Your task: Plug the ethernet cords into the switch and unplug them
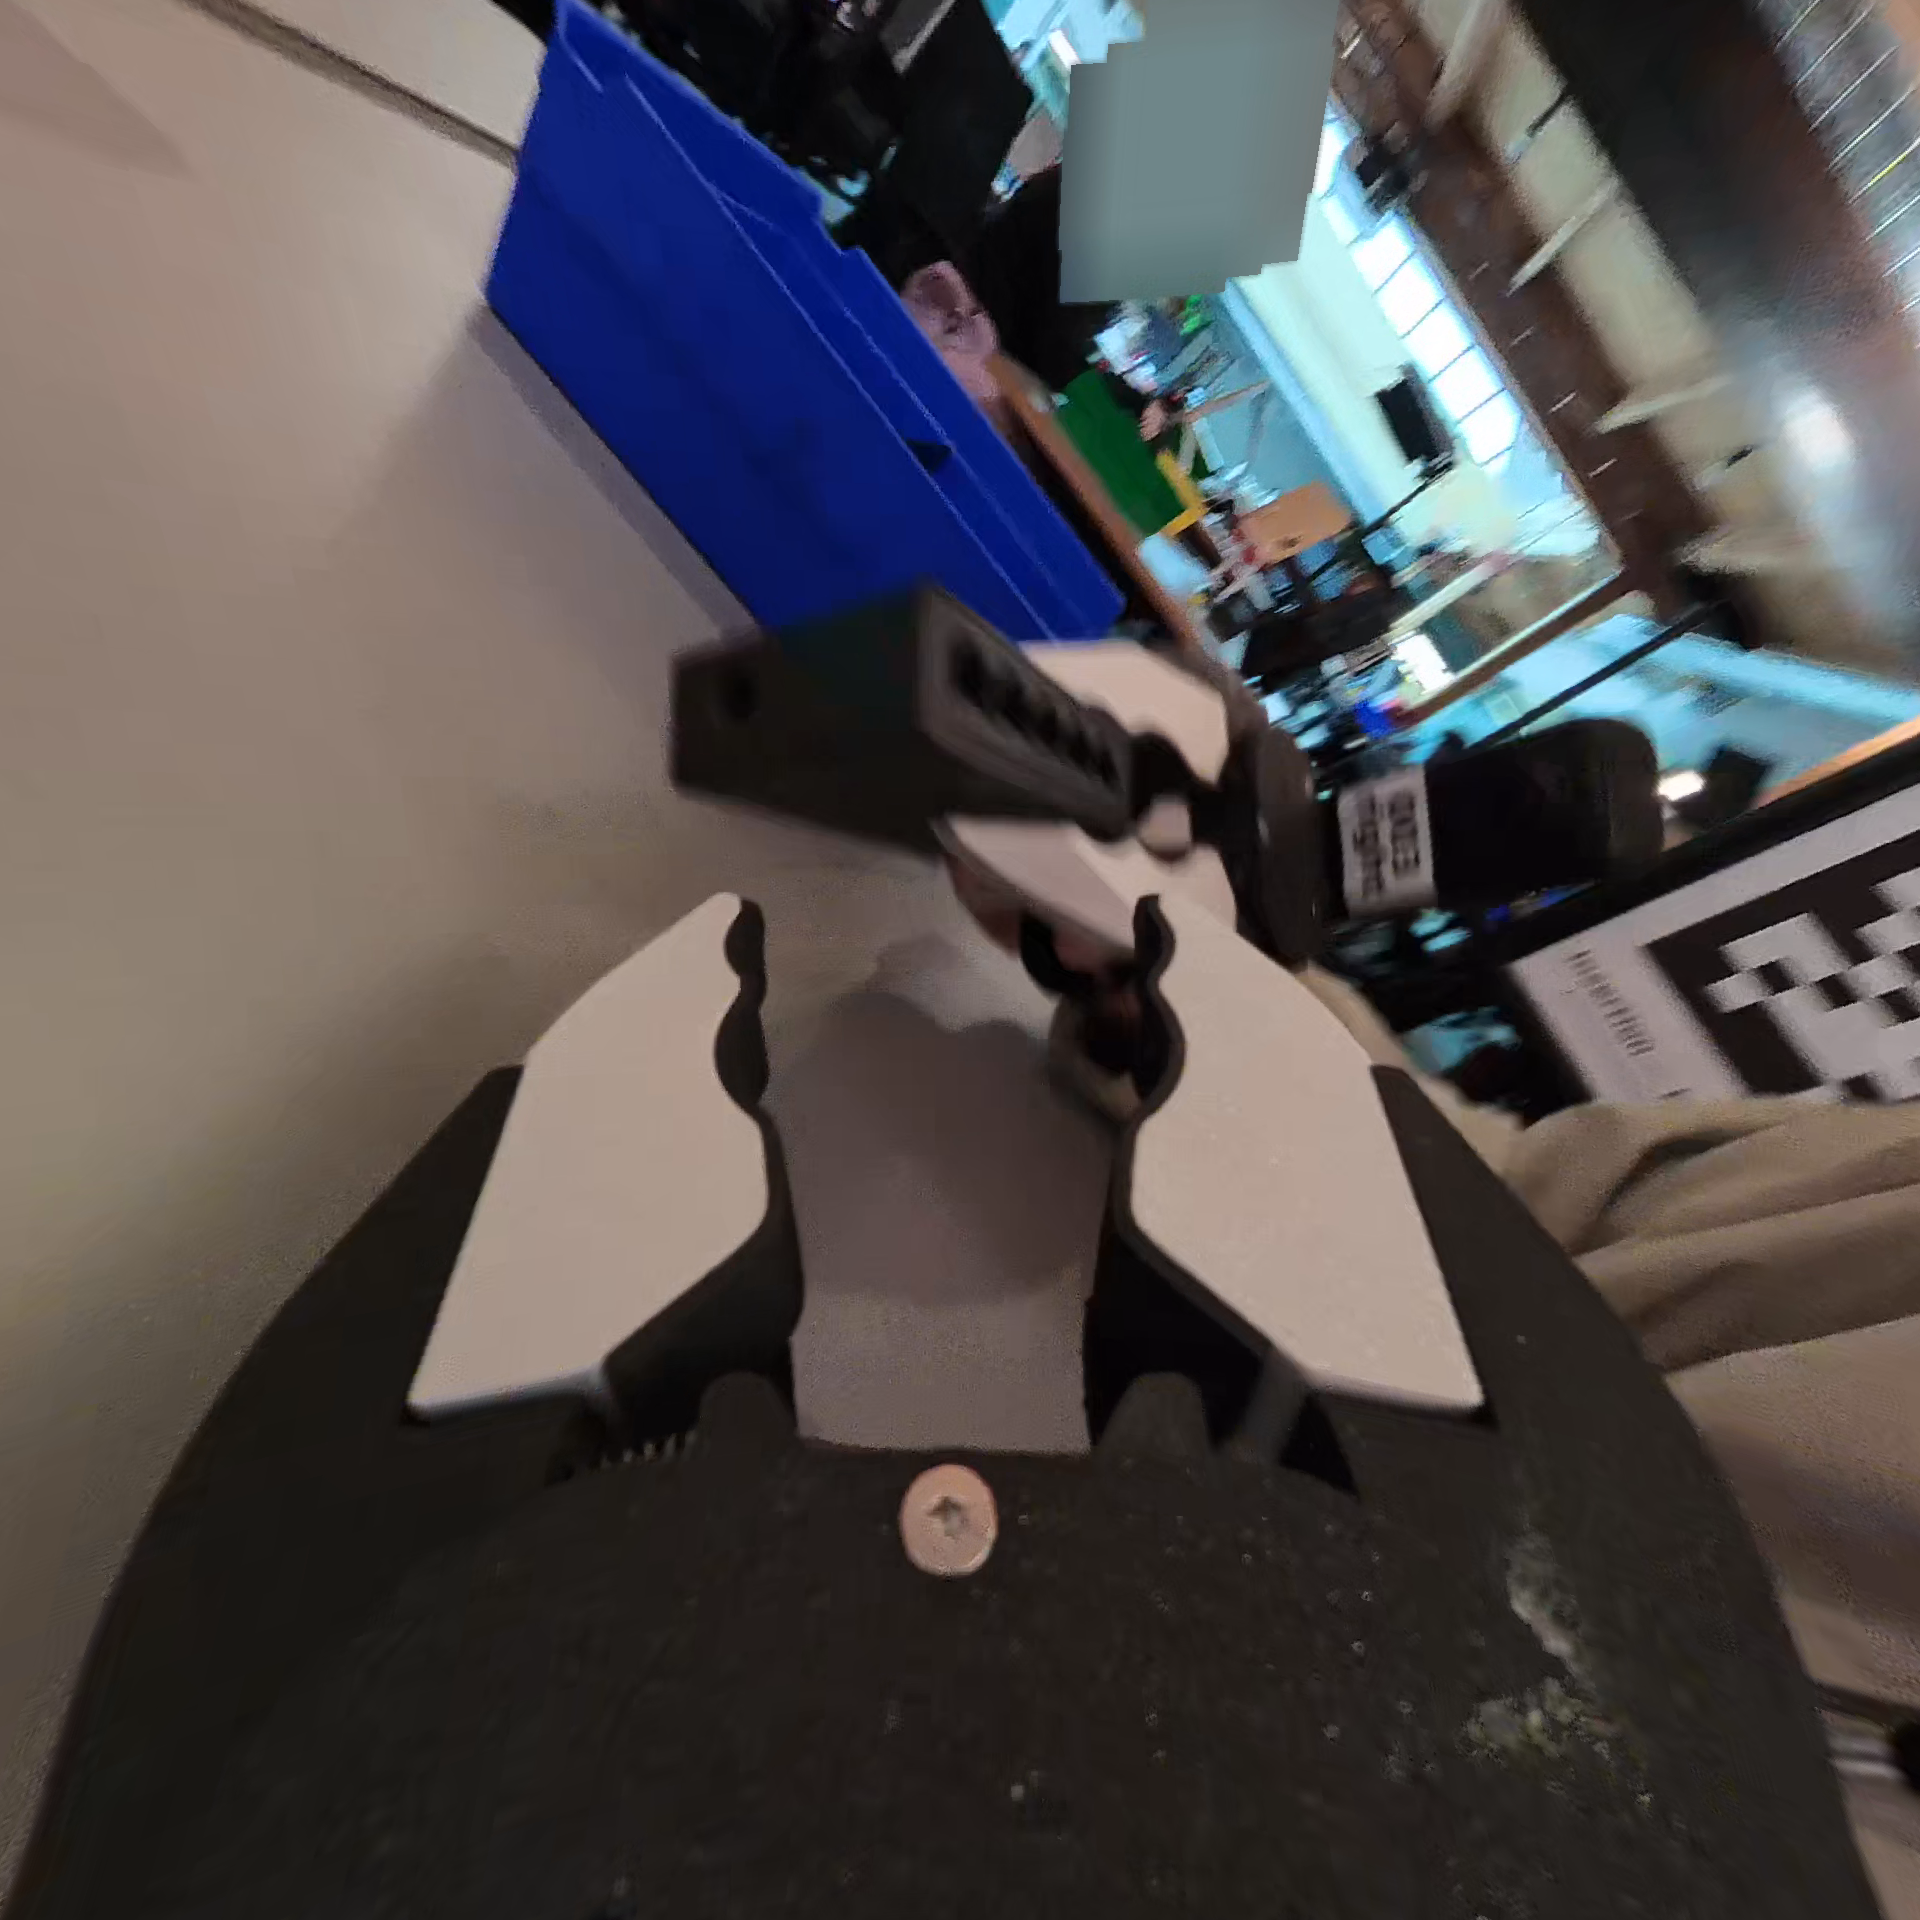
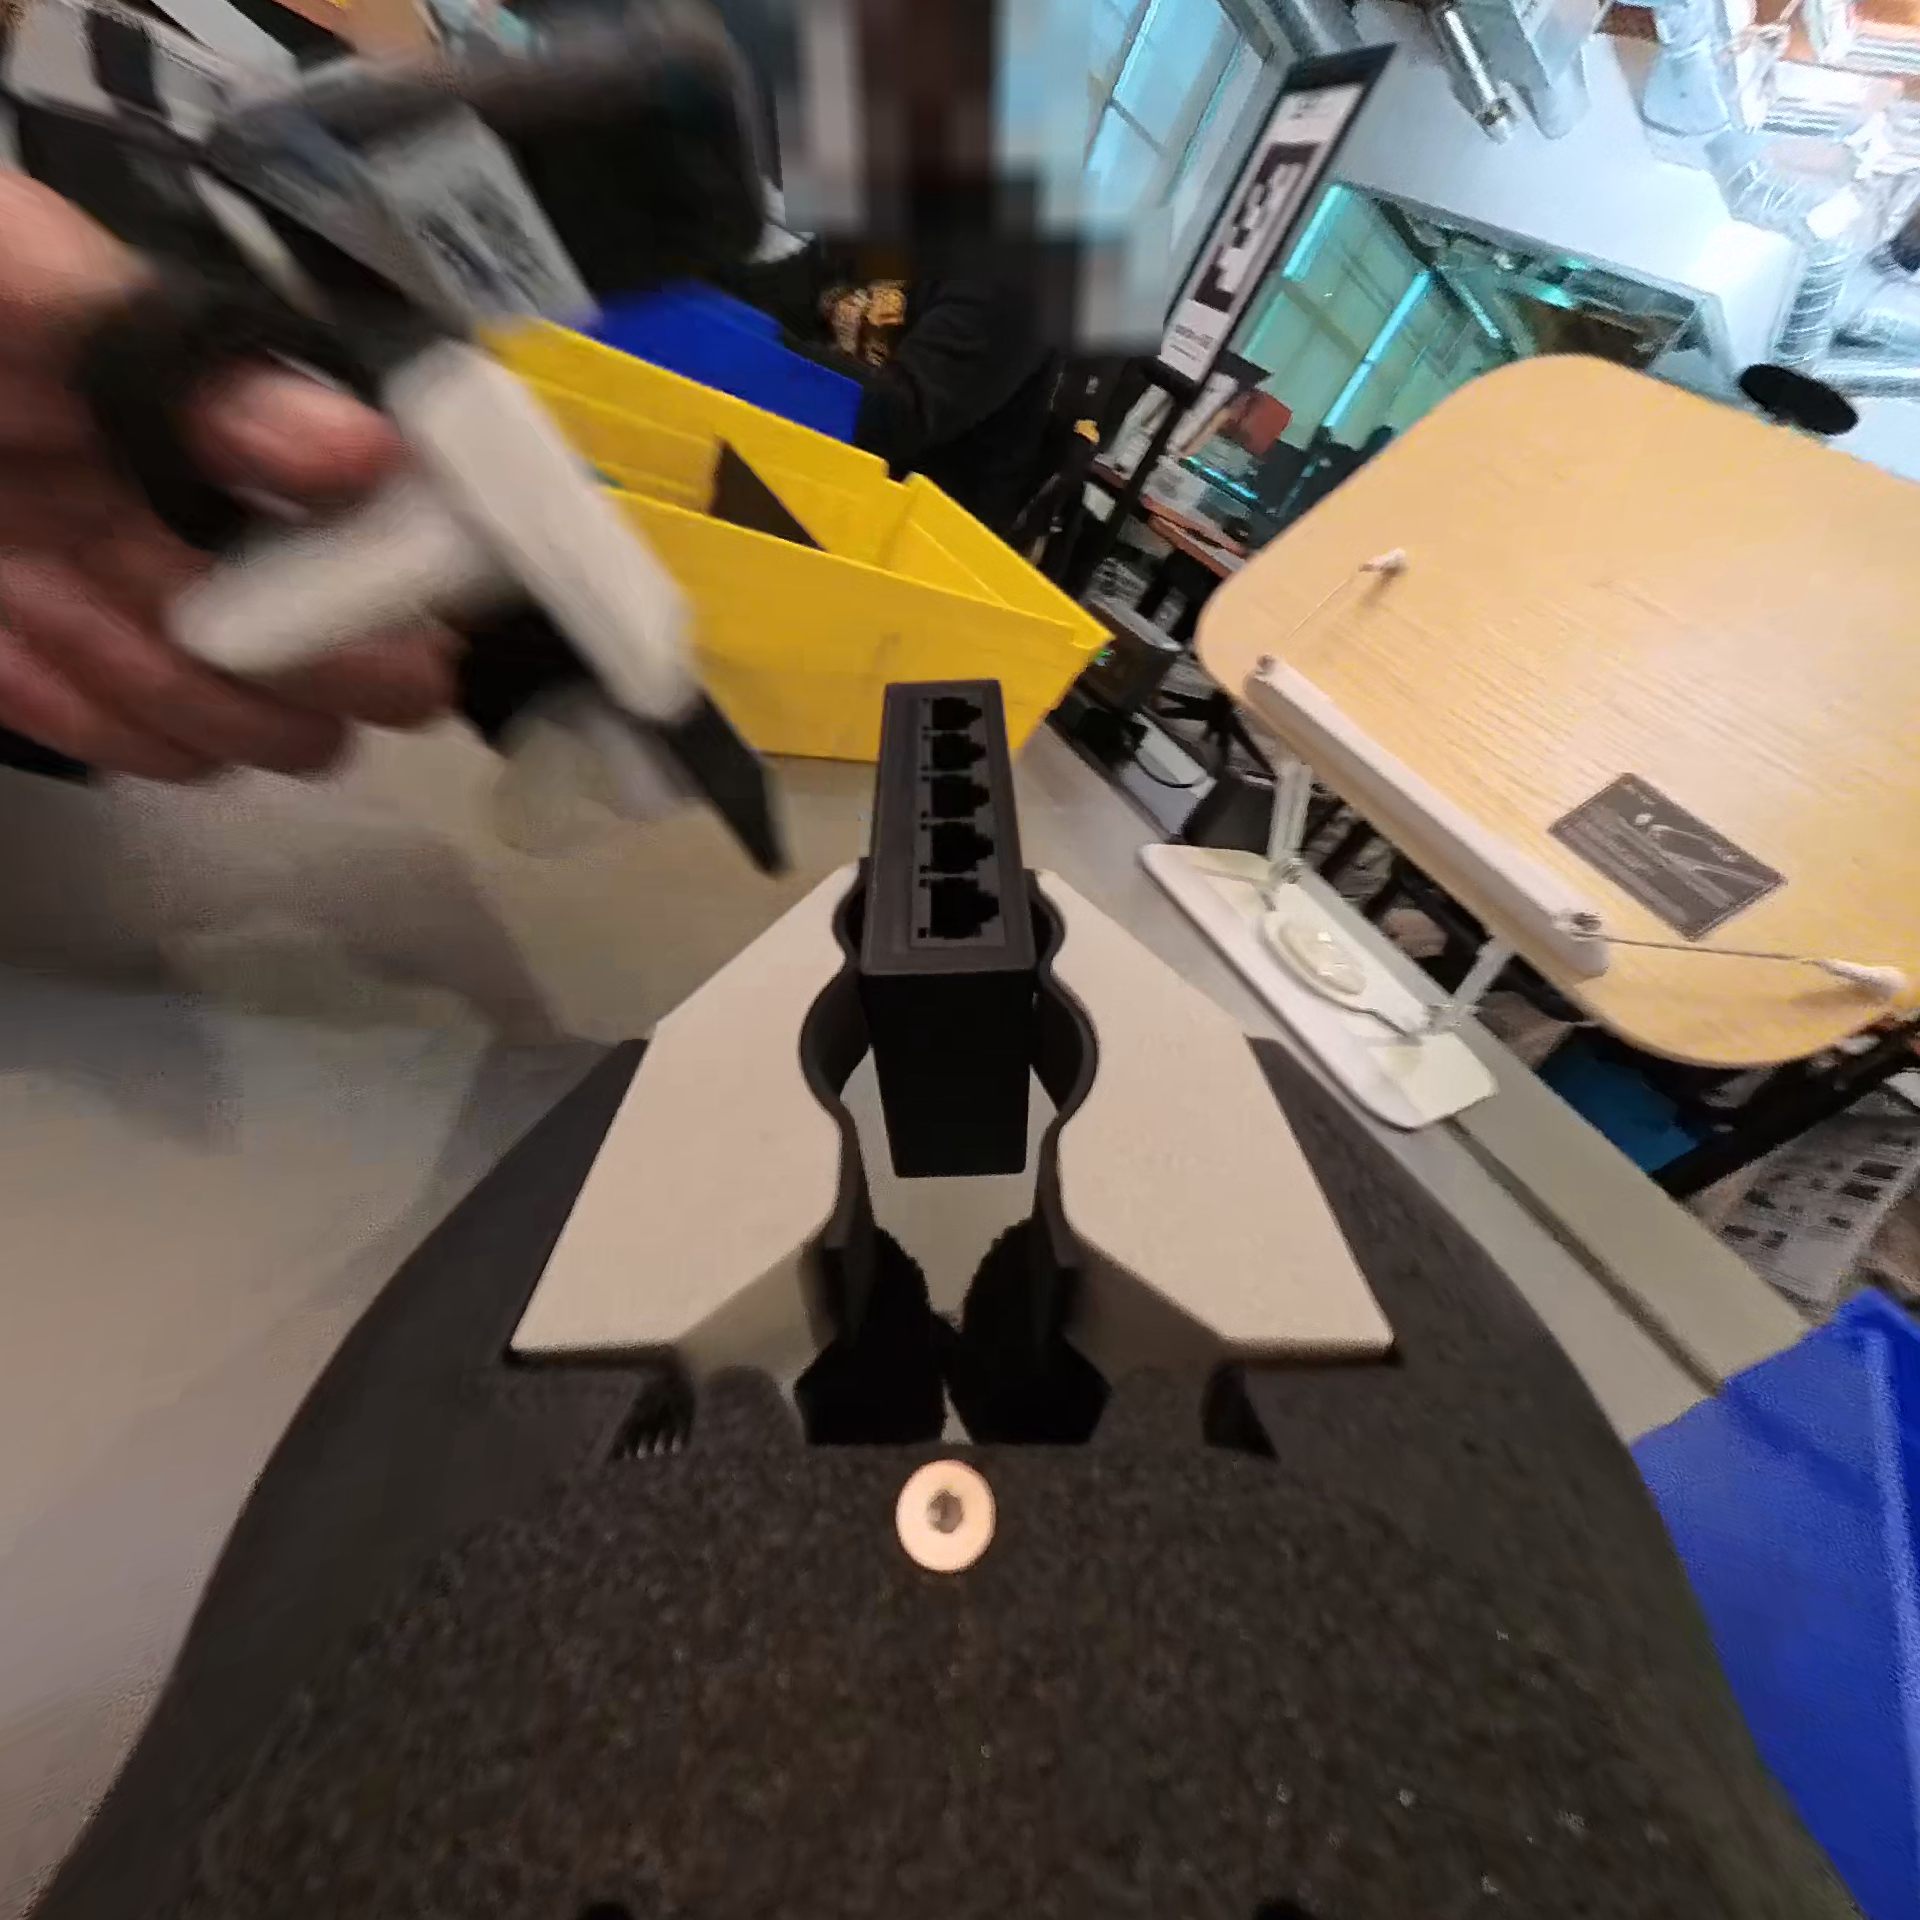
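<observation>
The black switch [image 2: 951, 883] is held upright between my right gripper's fingers, its row of several empty ports facing the camera. My right gripper [image 2: 948, 909] is shut on the switch's lower end. In the left wrist view the switch [image 1: 883, 727] hangs above the grey table, with the right gripper [image 1: 1091, 810] gripping its far end. My left gripper [image 1: 943, 925] is open and empty, just below and short of the switch. It also shows blurred in the right wrist view [image 2: 582, 603], held by a hand [image 2: 125, 571] to the switch's left. No ethernet cord is in view.
A yellow bin [image 2: 831, 623] and a blue bin [image 2: 727, 343] stand behind the switch; the blue bin [image 1: 748, 364] also shows in the left wrist view. Another blue bin [image 2: 1818, 1558] is at the near right. A white stand [image 2: 1351, 987] sits at the table's right edge.
</observation>
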Demonstrator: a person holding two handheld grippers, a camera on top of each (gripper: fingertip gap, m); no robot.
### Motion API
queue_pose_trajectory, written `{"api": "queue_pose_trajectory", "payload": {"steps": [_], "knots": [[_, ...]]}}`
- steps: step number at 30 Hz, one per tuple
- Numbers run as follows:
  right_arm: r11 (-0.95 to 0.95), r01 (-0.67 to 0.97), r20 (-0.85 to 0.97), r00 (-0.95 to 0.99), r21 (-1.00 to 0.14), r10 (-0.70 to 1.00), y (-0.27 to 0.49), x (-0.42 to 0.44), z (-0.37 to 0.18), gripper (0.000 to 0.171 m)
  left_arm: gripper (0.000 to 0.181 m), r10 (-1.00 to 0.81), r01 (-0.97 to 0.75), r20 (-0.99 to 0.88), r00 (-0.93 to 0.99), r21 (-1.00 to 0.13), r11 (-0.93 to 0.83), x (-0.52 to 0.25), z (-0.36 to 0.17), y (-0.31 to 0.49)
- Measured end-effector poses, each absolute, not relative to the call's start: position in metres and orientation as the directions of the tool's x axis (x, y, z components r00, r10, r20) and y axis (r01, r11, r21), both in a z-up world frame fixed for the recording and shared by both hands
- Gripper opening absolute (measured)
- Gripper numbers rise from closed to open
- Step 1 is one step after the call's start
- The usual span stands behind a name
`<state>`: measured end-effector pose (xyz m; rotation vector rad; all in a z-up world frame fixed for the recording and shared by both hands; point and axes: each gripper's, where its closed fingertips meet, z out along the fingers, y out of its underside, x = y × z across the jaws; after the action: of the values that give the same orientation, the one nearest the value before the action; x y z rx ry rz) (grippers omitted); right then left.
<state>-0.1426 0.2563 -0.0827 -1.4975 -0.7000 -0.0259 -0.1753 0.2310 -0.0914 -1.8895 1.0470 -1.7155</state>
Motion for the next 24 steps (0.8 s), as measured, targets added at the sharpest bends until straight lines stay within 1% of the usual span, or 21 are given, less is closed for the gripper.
{"api": "queue_pose_trajectory", "payload": {"steps": [3, 5, 7, 8, 9, 10, 11, 12, 13, 14, 15, 16, 17, 20, 21, 24], "knots": [[0.112, 0.521, 0.524, 0.773, -0.846, 0.358, 0.3, -0.122, -0.081, 0.026, 0.068, -0.864, -0.292, 0.5, 0.059, -0.819, -0.494, -0.204, -0.09, 0.226], [0.134, 0.606, 0.613, 0.724, -0.784, 0.317, 0.335, -0.115, -0.08, 0.026, 0.071, -0.925, -0.305, 0.353, 0.137, -0.874, -0.379, -0.222, -0.096, 0.225], [0.152, 0.683, 0.695, 0.668, -0.715, 0.267, 0.373, -0.109, -0.085, 0.026, 0.068, -0.948, -0.289, 0.215, 0.233, -0.916, -0.278, -0.237, -0.103, 0.23], [0.16, 0.716, 0.731, 0.643, -0.68, 0.23, 0.391, -0.105, -0.091, 0.027, 0.067, -0.949, -0.273, 0.171, 0.265, -0.931, -0.244, -0.244, -0.106, 0.23], [0.155, 0.733, 0.745, 0.625, -0.663, 0.232, 0.404, -0.104, -0.102, 0.026, 0.065, -0.953, -0.254, 0.144, 0.268, -0.943, -0.214, -0.249, -0.108, 0.227], [0.158, 0.751, 0.763, 0.603, -0.642, 0.234, 0.413, -0.104, -0.112, 0.027, 0.055, -0.959, -0.237, 0.121, 0.256, -0.954, -0.184, -0.252, -0.111, 0.222], [0.169, 0.773, 0.789, 0.578, -0.611, 0.21, 0.416, -0.104, -0.12, 0.027, 0.053, -0.962, -0.234, 0.102, 0.253, -0.959, -0.163, -0.253, -0.115, 0.22], [0.185, 0.806, 0.824, 0.528, -0.563, 0.207, 0.415, -0.107, -0.129, 0.027, 0.054, -0.964, -0.243, 0.085, 0.253, -0.959, -0.148, -0.255, -0.119, 0.218], [0.196, 0.838, 0.856, 0.468, -0.509, 0.221, 0.412, -0.111, -0.132, 0.026, 0.063, -0.967, -0.259, 0.064, 0.248, -0.957, -0.13, -0.256, -0.121, 0.217], [0.234, 0.83, 0.862, 0.473, -0.506, 0.185, 0.407, -0.114, -0.122, 0.026, 0.066, -0.966, -0.27, 0.037, 0.254, -0.957, -0.108, -0.257, -0.121, 0.219], [0.267, 0.797, 0.84, 0.515, -0.542, 0.17, 0.403, -0.116, -0.112, 0.026, 0.062, -0.962, -0.261, 0.015, 0.274, -0.961, -0.09, -0.258, -0.119, 0.224], [0.286, 0.772, 0.823, 0.544, -0.567, 0.163, 0.401, -0.116, -0.106, 0.026, 0.062, -0.956, -0.245, 0.009, 0.294, -0.966, -0.084, -0.26, -0.117, 0.23], [0.293, 0.772, 0.825, 0.546, -0.564, 0.147, 0.401, -0.115, -0.104, 0.026, 0.063, -0.95, -0.237, 0.018, 0.312, -0.967, -0.096, -0.261, -0.117, 0.235], [0.312, 0.788, 0.845, 0.521, -0.53, 0.122, 0.401, -0.117, -0.103, 0.026, 0.059, -0.928, -0.25, 0.104, 0.359, -0.947, -0.203, -0.266, -0.123, 0.247], [0.322, 0.792, 0.853, 0.508, -0.518, 0.121, 0.399, -0.12, -0.103, 0.026, 0.055, -0.917, -0.254, 0.128, 0.377, -0.938, -0.235, -0.269, -0.126, 0.25], [0.341, 0.811, 0.877, 0.465, -0.476, 0.119, 0.398, -0.128, -0.107, 0.026, 0.052, -0.89, -0.259, 0.133, 0.435, -0.929, -0.265, -0.279, -0.131, 0.261]]}}
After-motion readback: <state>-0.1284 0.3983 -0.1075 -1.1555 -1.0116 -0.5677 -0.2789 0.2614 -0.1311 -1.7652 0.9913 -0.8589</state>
